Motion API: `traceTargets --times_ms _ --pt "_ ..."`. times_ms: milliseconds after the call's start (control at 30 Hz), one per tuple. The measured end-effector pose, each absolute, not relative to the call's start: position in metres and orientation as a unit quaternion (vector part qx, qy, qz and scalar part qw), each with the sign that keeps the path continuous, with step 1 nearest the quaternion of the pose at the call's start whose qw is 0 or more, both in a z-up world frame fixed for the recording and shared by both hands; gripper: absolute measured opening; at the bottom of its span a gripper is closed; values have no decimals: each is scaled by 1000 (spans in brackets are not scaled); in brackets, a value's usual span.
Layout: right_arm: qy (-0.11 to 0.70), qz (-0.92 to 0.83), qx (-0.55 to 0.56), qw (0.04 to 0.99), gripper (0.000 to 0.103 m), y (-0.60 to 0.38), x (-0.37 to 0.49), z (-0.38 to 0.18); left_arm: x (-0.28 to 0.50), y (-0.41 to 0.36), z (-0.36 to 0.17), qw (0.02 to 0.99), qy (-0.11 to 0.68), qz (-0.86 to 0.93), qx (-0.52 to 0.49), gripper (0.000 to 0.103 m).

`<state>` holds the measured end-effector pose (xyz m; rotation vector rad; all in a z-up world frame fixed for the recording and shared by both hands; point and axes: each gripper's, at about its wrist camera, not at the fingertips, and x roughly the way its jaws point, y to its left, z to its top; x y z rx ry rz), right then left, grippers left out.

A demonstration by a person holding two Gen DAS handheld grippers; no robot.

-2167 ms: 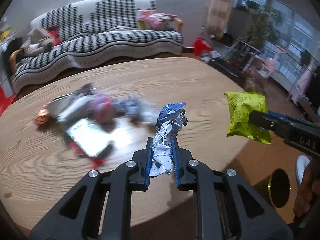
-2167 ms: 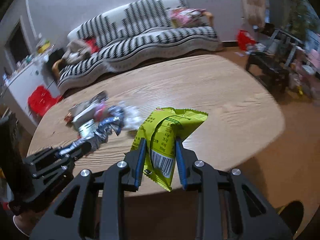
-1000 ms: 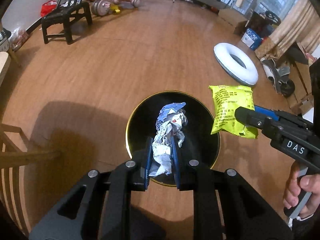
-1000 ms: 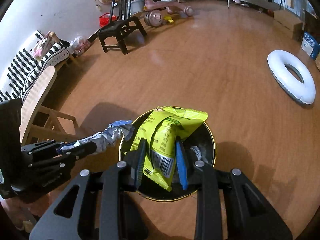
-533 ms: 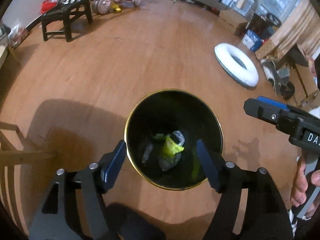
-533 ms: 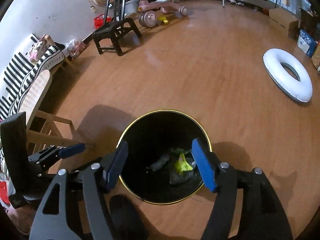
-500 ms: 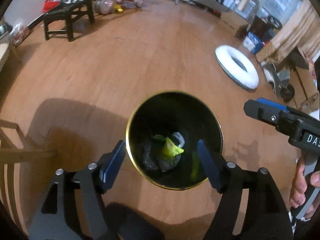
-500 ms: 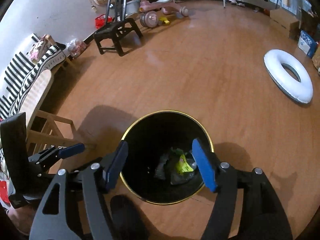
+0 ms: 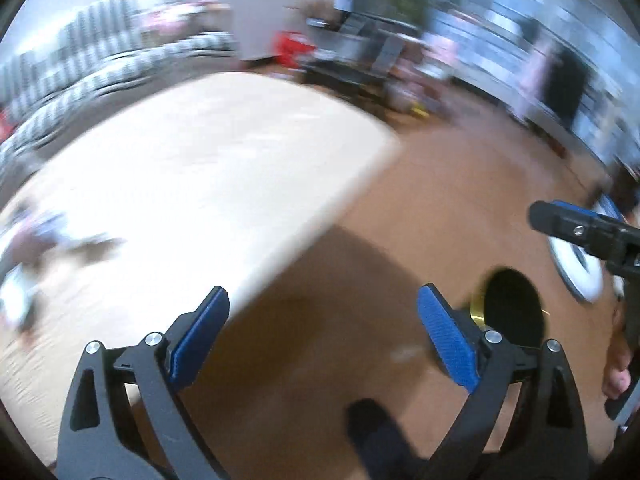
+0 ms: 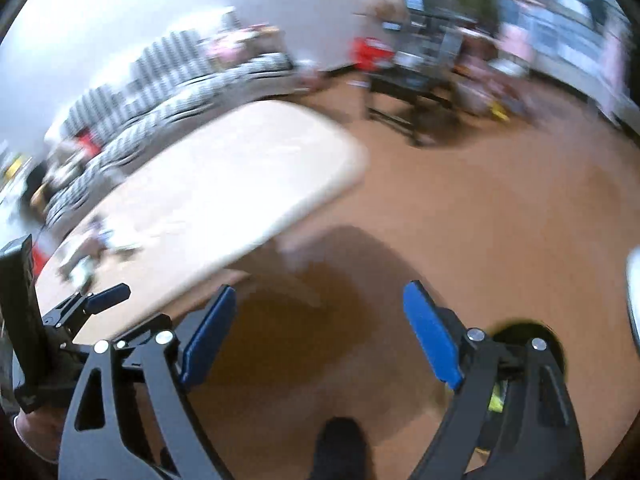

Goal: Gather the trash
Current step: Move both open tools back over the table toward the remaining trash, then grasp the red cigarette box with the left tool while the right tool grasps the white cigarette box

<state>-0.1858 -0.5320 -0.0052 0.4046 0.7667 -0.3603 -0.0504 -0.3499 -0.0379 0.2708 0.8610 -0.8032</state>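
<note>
The remaining trash [image 9: 28,240] lies blurred at the counter's [image 9: 208,168] left edge. The bin [image 9: 514,312] on the floor holds a yellow scrap, seen from the right wrist. Your left tool [image 9: 320,332] and right tool [image 10: 320,324] are both empty, jaws opening. Next, reach back to the counter for more wrappers.

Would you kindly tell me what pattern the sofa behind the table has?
Black and white stripes; the sofa shows best in the right wrist view.
</note>
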Motion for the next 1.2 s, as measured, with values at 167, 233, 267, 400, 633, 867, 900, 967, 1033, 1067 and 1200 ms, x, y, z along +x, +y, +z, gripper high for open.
traceTargets --times_ms 167,233,267,400,633,867,900,967,1033,1067,1200 --pt "383 -59 145 910 84 -413 -83 18 14 -199 -26 872 419 -248 46 93" --pt "390 -26 126 912 84 -371 -52 24 29 -159 -23 878 430 -210 23 93" --pt "392 -17 122 912 84 -359 -43 26 37 -132 -21 881 432 -193 6 93" --pt "399 52 135 905 84 -296 4 27 50 -70 -14 894 420 -157 -15 93" --pt "416 94 114 898 84 -244 47 -2 75 -2 -21 906 401 -131 -8 93" --pt "432 108 87 891 84 -231 70 -32 107 29 -34 912 393 -112 -26 93" --pt "431 110 85 892 84 -229 74 -33 114 31 -35 913 393 -105 -27 93" --pt "427 116 73 894 84 -224 81 -35 130 33 -40 914 395 -92 -23 93" --pt "424 121 60 896 84 -219 86 -37 144 31 -43 915 393 -87 -7 93" --pt "423 126 51 896 84 -216 89 -39 153 29 -46 915 395 -87 6 93" --pt "426 143 23 893 84 -201 103 -50 184 27 -56 909 407 -90 27 93"
